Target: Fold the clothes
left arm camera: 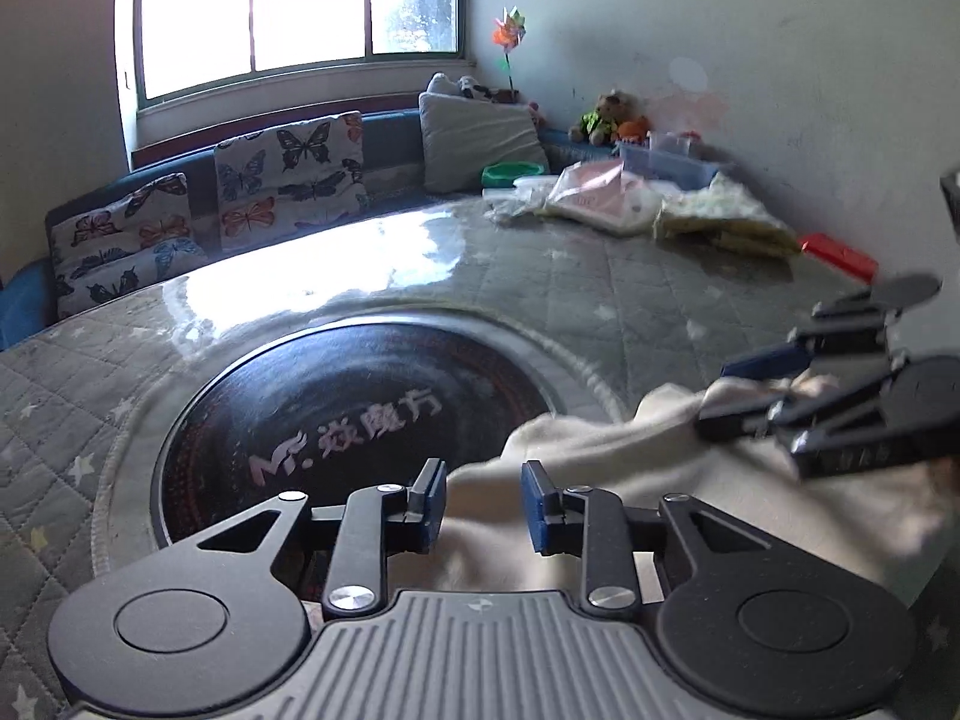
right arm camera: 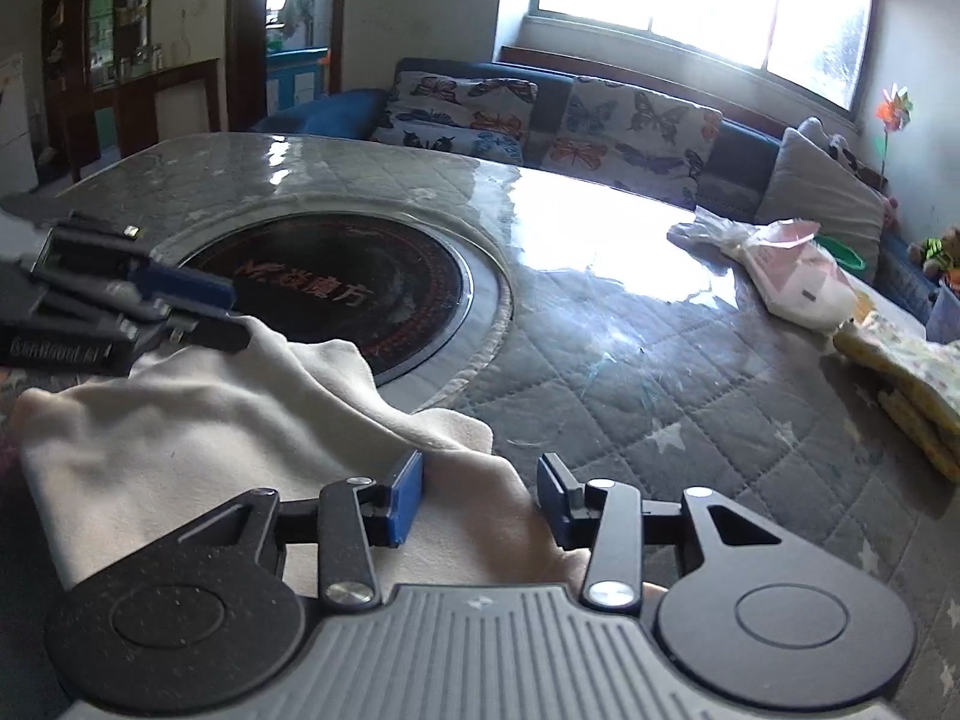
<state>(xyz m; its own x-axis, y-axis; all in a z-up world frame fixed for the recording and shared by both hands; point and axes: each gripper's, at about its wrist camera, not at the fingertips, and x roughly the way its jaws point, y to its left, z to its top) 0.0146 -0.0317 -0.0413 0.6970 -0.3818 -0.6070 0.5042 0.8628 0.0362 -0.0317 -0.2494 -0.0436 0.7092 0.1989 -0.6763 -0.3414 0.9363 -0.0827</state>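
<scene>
Left hand-held gripper (left arm camera: 483, 507): jaws apart, blue pads either side of cloth, not pinching.
Right hand-held gripper (right arm camera: 480, 501): jaws apart over the cloth's near edge.
Cream garment (right arm camera: 198, 420): rumpled on the surface, overlapping the black round hotplate (right arm camera: 336, 294).
Surface (right arm camera: 660, 372): quilted grey cover under clear plastic.
Far edge: folded yellow cloths (right arm camera: 918, 384).

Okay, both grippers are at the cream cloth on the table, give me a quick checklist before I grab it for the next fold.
1. Left gripper open: ok, fingers apart.
2. Right gripper open: ok, fingers apart.
3. Cream cloth in each gap: ok, it shows between both pairs of fingers.
4. Cloth lying flat: not ok, bunched and creased.
5. Which edge or corner each would pinch: cannot tell.
6. Yellow folded pile apart from the cloth: ok, off to the side.
</scene>
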